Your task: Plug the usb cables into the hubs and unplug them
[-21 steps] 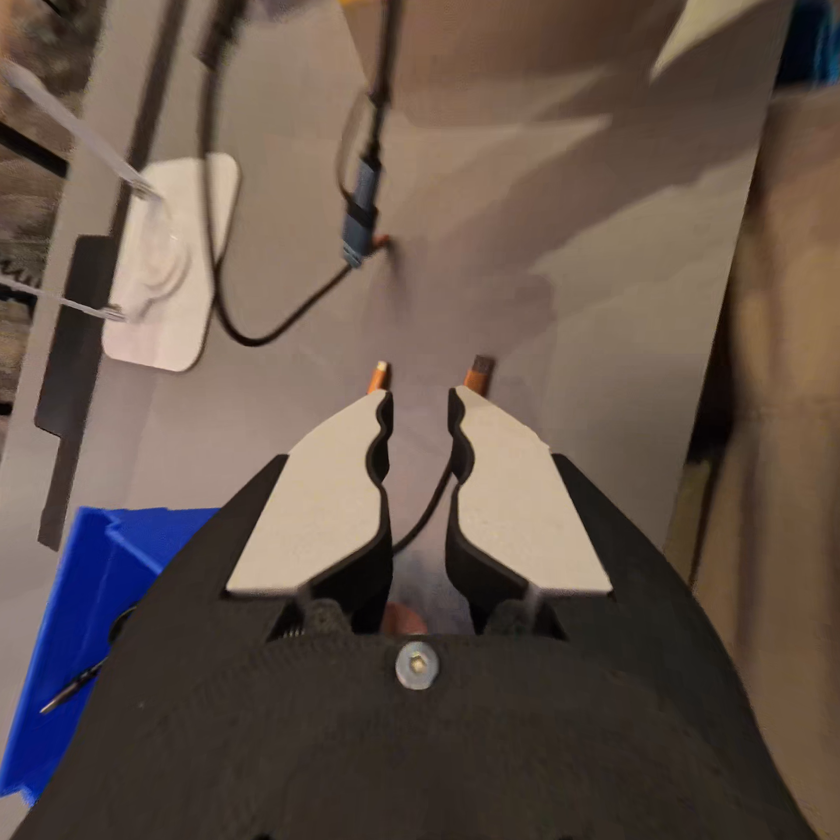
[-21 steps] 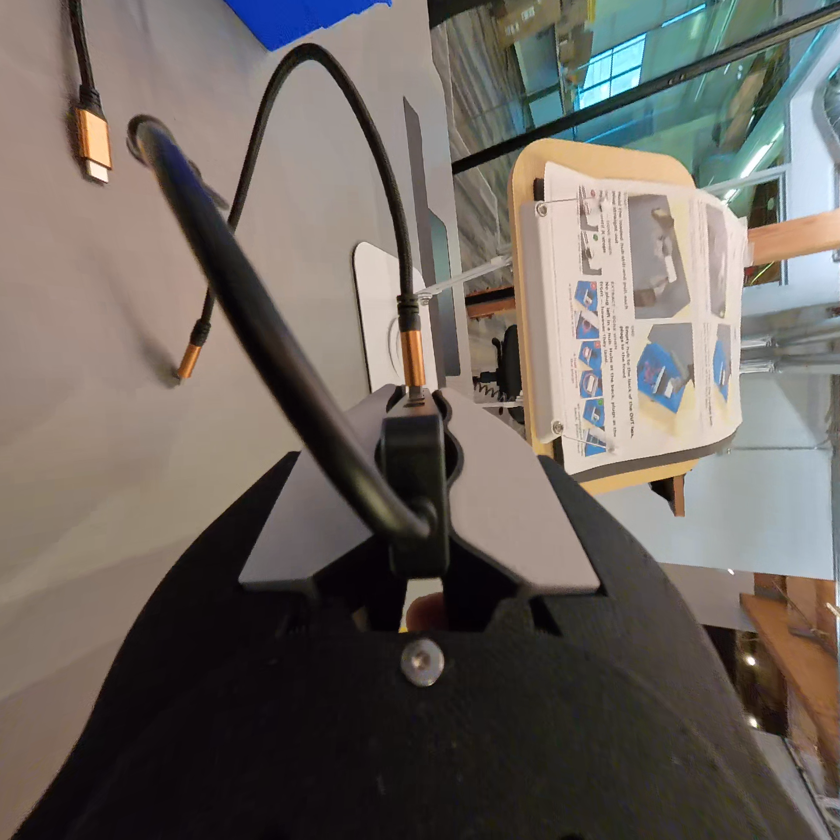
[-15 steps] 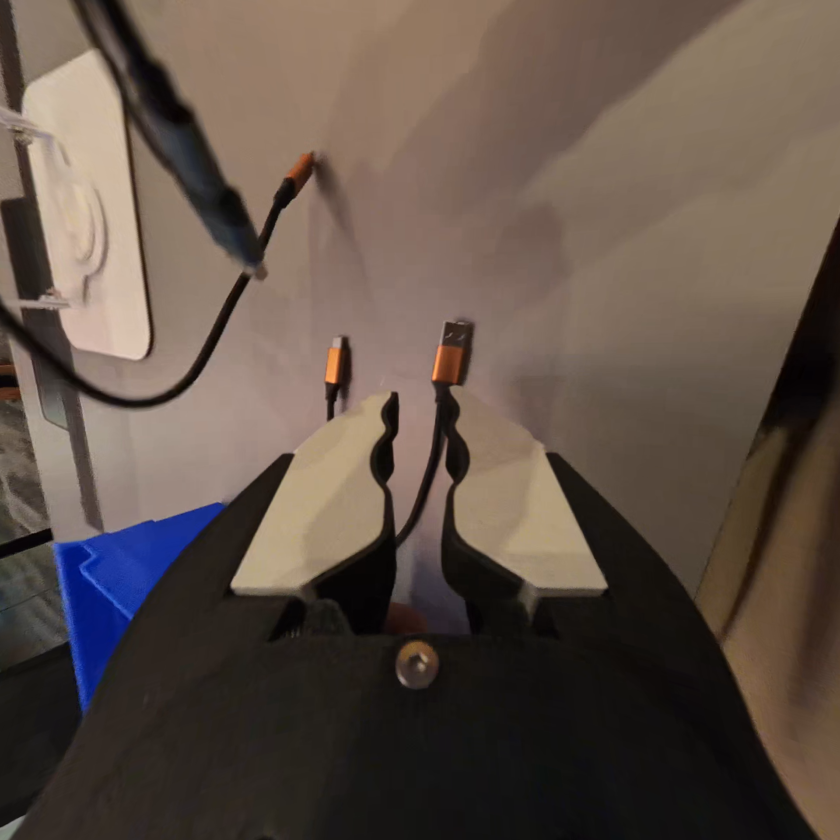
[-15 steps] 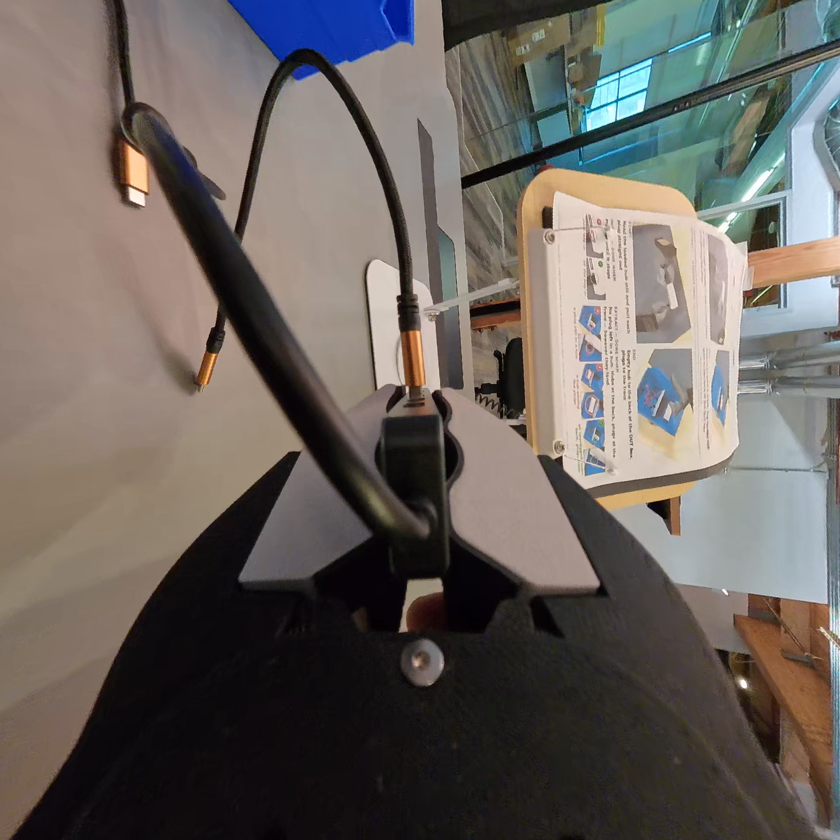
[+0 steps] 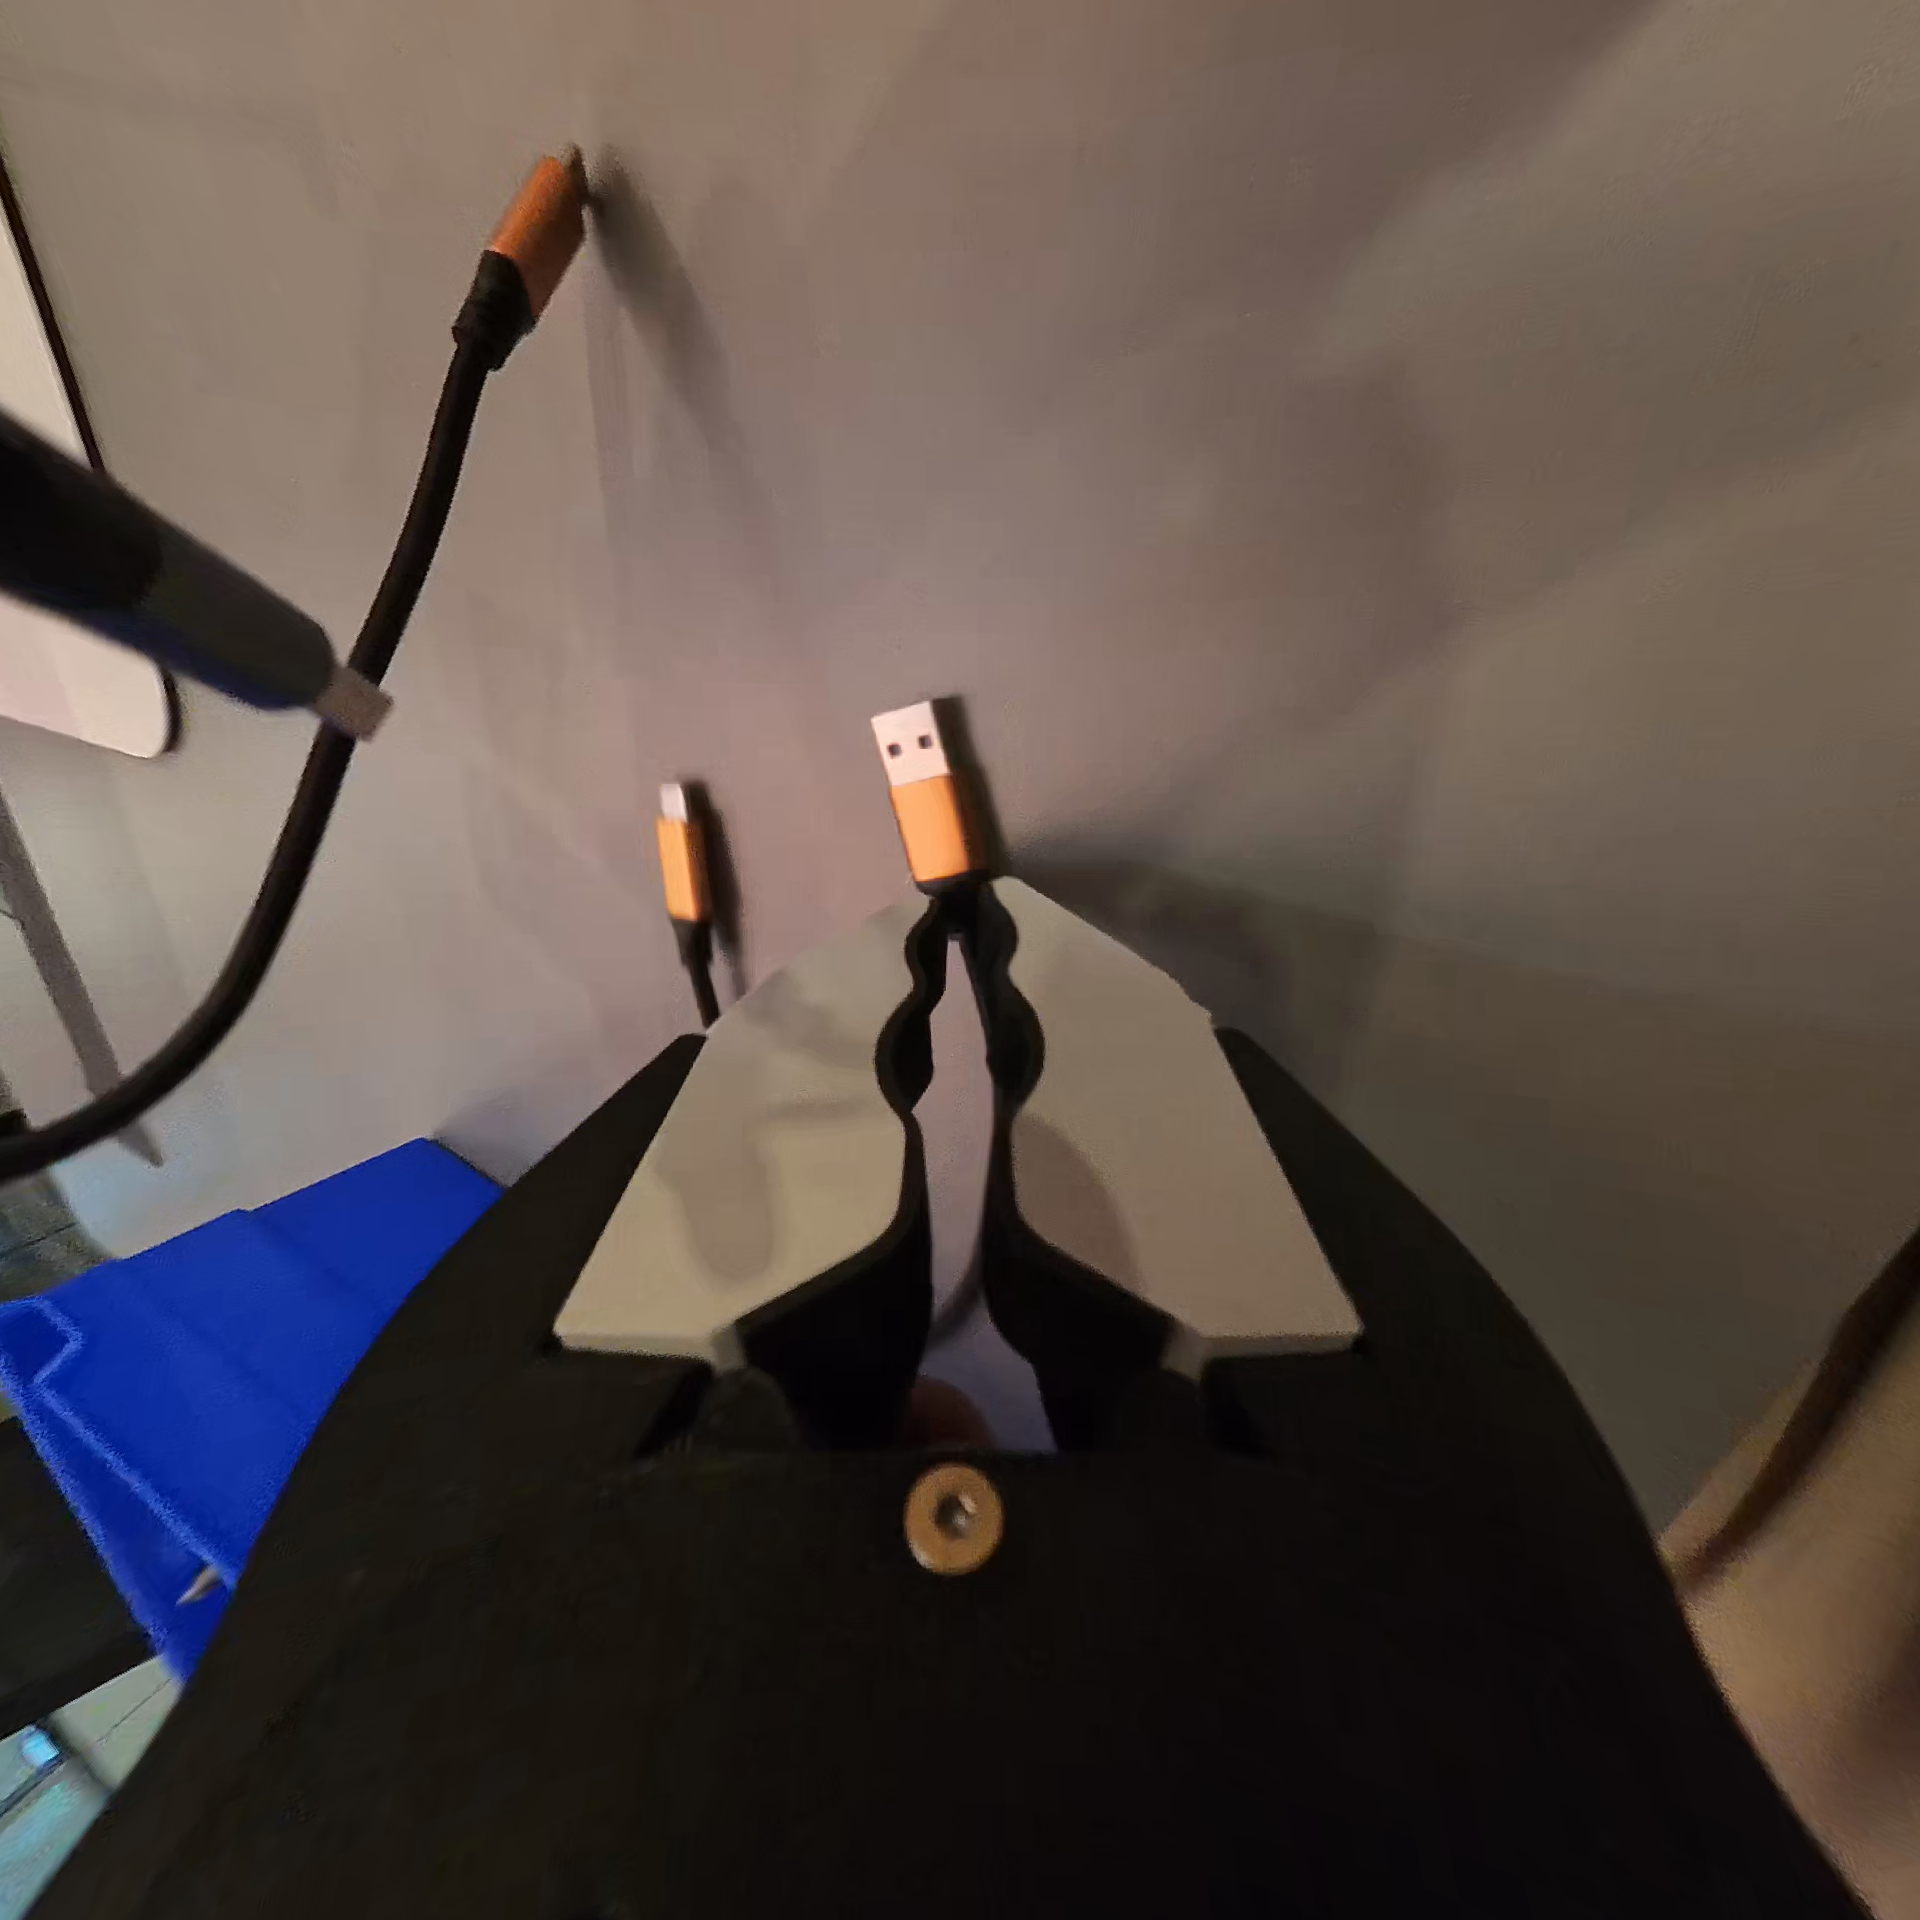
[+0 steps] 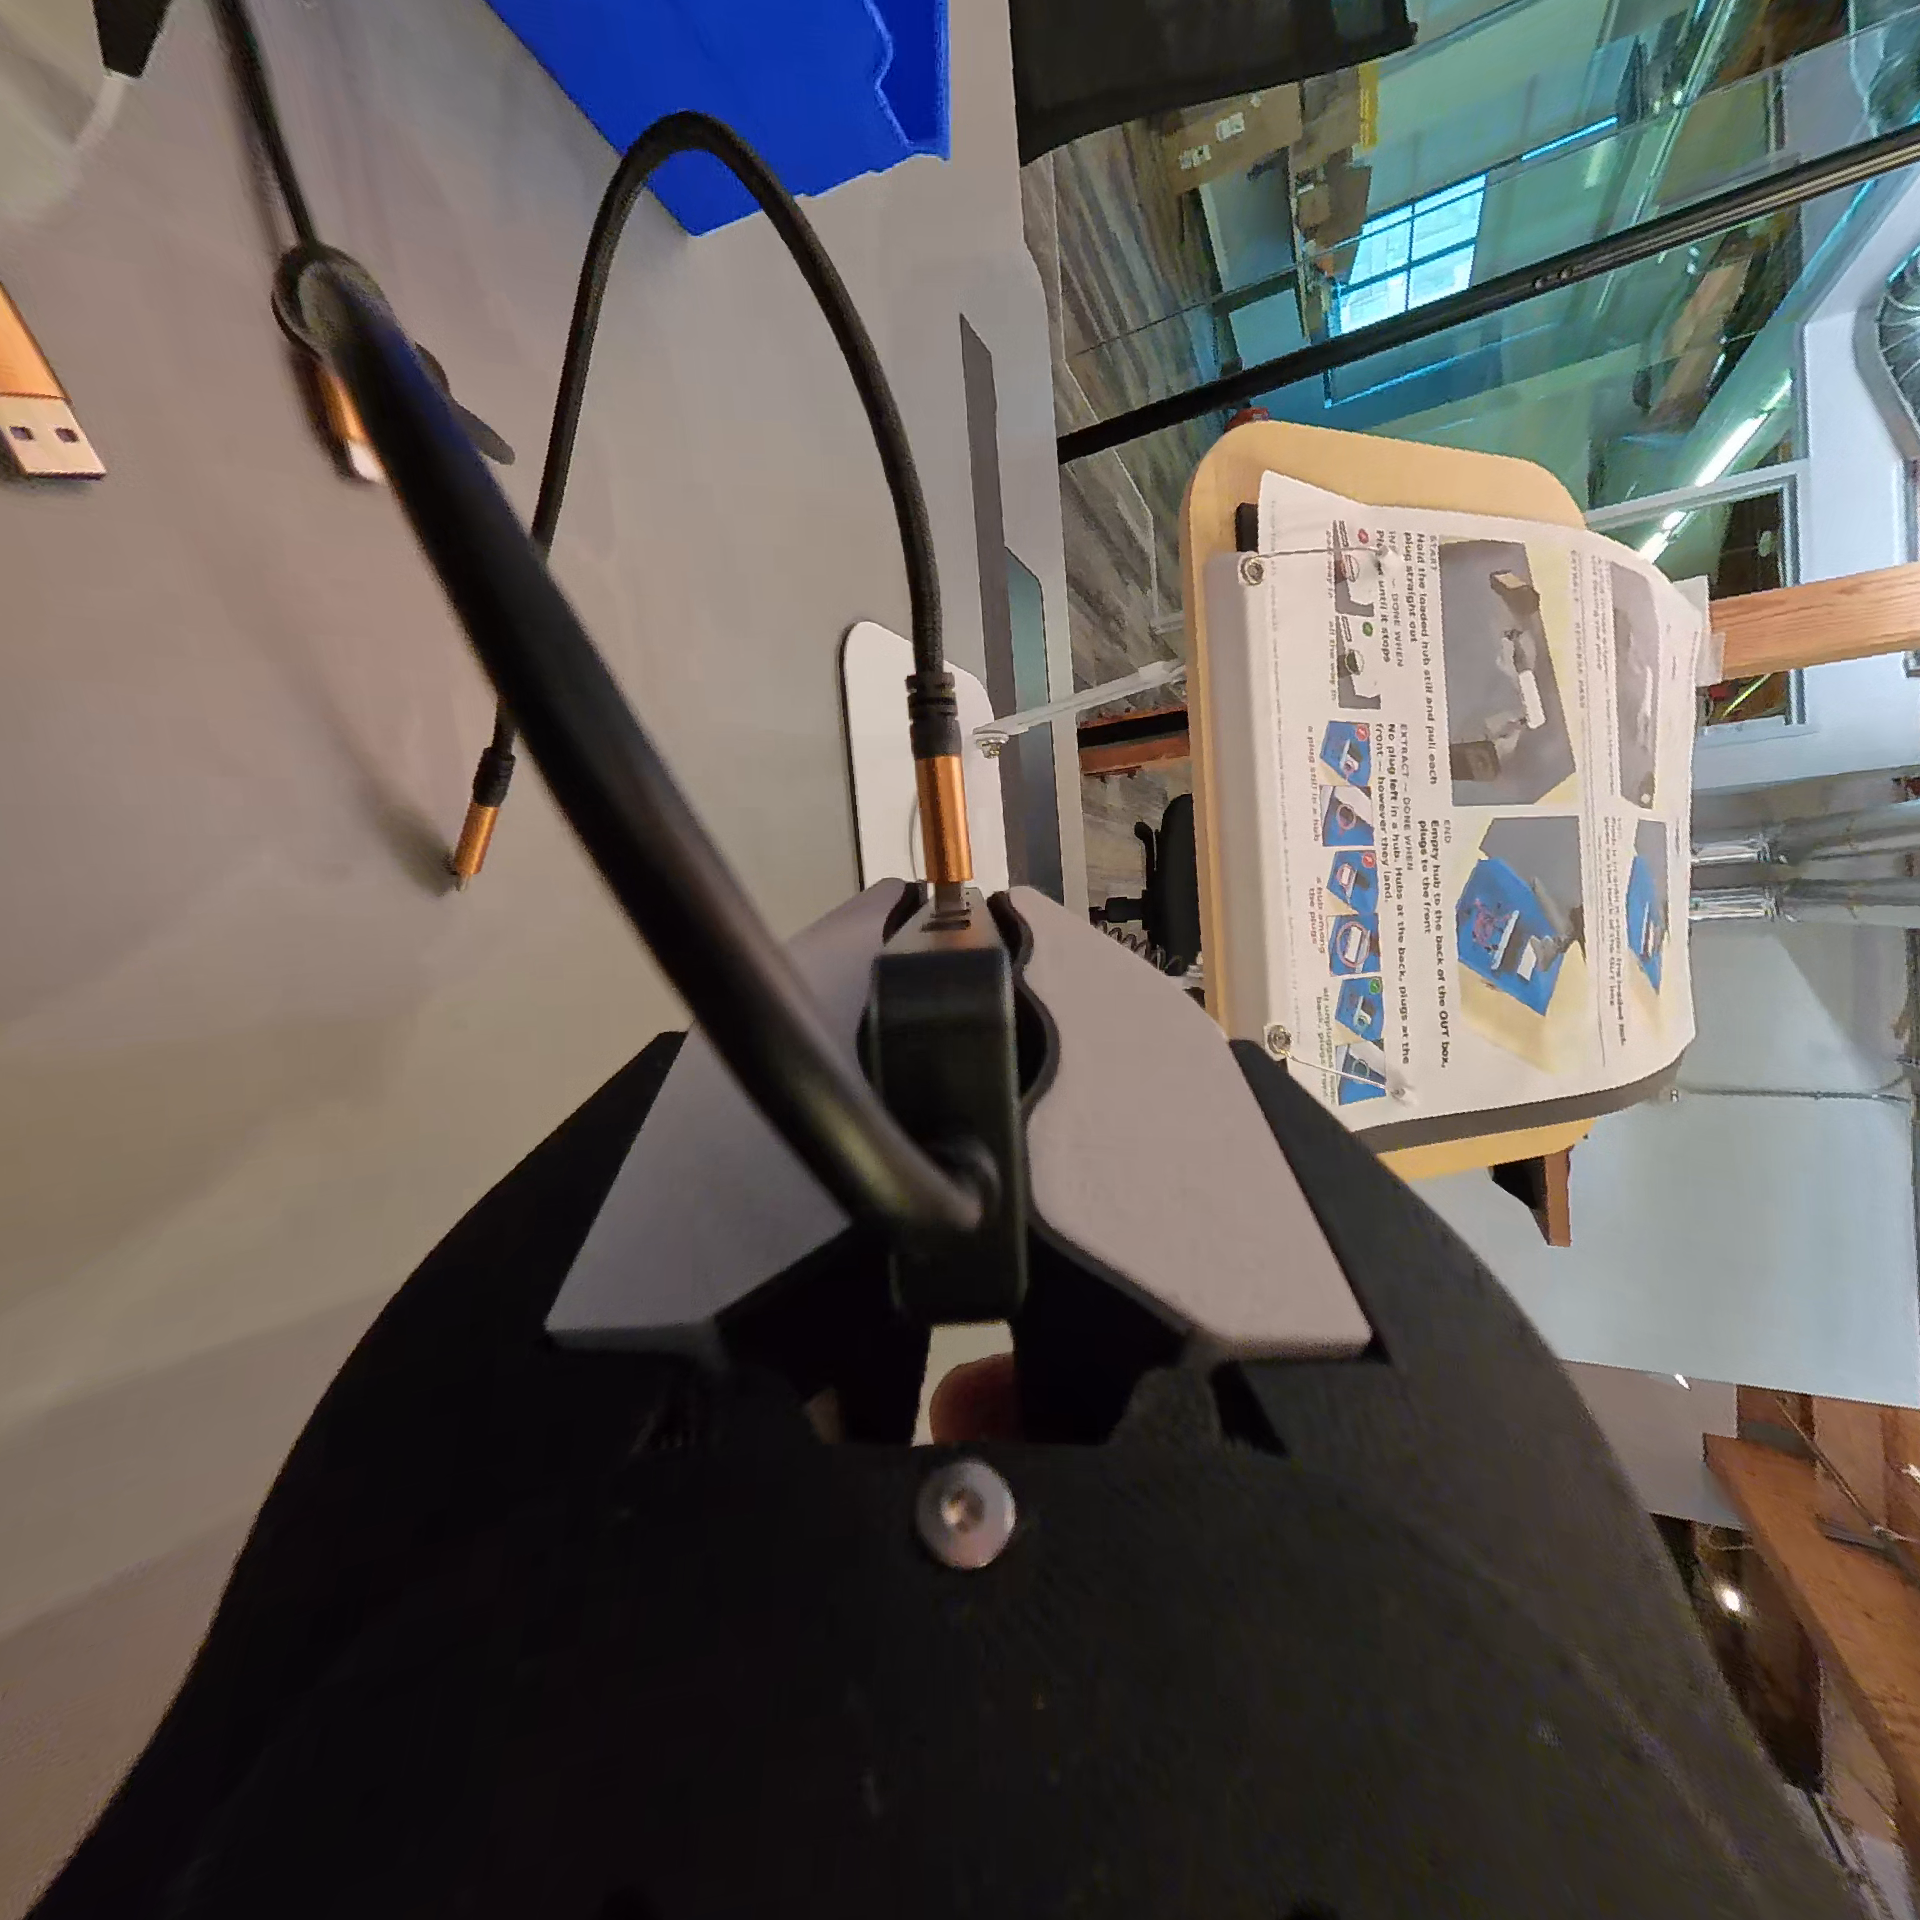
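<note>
On the grey worktop (image 5: 1351,520), left hand-held gripper (image 5: 951,914) has its fingers nearly together, pinching the black braided cable just behind its orange USB-A plug (image 5: 928,795), which sticks out past the tips. A slimmer orange plug (image 5: 683,854) lies just beside. Right hand-held gripper (image 6: 945,914) is clamped on the black USB hub (image 6: 940,1049), with an orange-sleeved plug (image 6: 943,816) seated in its front port. Blue plastic bin (image 6: 769,83) sits behind.

Copper-orange shell and silver tip on the USB-A plug (image 5: 932,805); black braided cable (image 6: 769,343); matte black hub (image 6: 943,1049); bright blue bin (image 5: 197,1361); plain grey worktop (image 5: 1247,520); grey-faced, black-edged jaws.
</note>
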{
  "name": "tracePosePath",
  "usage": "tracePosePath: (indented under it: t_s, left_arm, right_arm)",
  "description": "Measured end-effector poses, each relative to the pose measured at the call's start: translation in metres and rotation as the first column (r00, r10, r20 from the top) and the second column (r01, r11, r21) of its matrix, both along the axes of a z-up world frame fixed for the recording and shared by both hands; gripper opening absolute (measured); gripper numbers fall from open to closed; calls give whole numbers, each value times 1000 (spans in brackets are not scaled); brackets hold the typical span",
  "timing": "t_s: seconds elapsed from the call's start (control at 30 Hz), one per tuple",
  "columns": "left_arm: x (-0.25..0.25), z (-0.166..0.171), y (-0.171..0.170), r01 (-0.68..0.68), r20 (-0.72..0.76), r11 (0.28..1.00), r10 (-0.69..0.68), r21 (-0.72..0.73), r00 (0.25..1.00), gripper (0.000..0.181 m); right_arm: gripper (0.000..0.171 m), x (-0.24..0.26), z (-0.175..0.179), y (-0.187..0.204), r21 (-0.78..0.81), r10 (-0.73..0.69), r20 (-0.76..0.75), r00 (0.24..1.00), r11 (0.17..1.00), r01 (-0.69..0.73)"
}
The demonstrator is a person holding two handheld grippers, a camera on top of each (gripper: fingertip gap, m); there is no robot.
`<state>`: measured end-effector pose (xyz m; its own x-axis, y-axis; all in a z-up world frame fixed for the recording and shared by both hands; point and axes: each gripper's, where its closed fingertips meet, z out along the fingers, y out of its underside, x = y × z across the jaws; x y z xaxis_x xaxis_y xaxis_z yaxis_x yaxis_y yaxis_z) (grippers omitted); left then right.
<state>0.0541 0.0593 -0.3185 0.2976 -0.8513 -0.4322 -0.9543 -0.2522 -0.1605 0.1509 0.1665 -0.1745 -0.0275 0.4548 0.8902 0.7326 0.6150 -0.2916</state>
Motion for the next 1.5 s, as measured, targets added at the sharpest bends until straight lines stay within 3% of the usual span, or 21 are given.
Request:
tracePosePath:
  t_s: [0.1, 0.33, 0.43, 0.6, 0.67, 0.8, 0.97, 1.03, 1.27, 1.5]
  left_arm:
    - [1, 11, 2, -29, 72, 999, 27, 18, 997, 0]
    - [-4, 68, 21, -72, 195, 971, 27, 227, 980, 0]
    - [-8, 78, 17, -77, 222, 969, 24, 235, 975, 0]
    - [9, 61, 13, -147, 345, 985, 109, 86, 932, 1]
    - [17, 42, 7, -190, 383, 979, 205, -76, 901, 9]
    - [9, 14, 7, -307, 354, 929, 362, -205, 862, 27]
    - [9, -5, 4, -340, 360, 890, 437, -302, 824, 27]
    - [7, -5, 7, -349, 381, 890, 443, -292, 811, 16]
    - [9, -5, 7, -336, 431, 901, 428, -275, 794, 14]
    - [28, 6, 9, -237, 444, 965, 260, -108, 858, 14]
  right_arm:
    - [12, 3, 3, 2, -9, -10, -15, 1000, 1000, 10]
    - [12, 7, 7, 4, -18, -17, -41, 999, 1000, 16]
    - [12, 8, 7, 5, -23, -20, -42, 999, 1000, 19]
    - [12, 4, 3, 1, -35, -3, -26, 1000, 999, 2]
    - [12, 3, 2, 0, -35, -1, -24, 1000, 999, 0]
    - [12, 6, 5, 1, -43, -5, -39, 999, 999, 3]
    - [12, 6, 6, 0, -49, -1, -45, 999, 999, -2]
    - [12, 6, 6, 0, -48, 0, -47, 999, 999, -3]
    - [12, 9, 10, 1, -51, -7, -60, 998, 999, 4]
    - [12, 12, 11, 4, -54, -20, -68, 998, 998, 17]
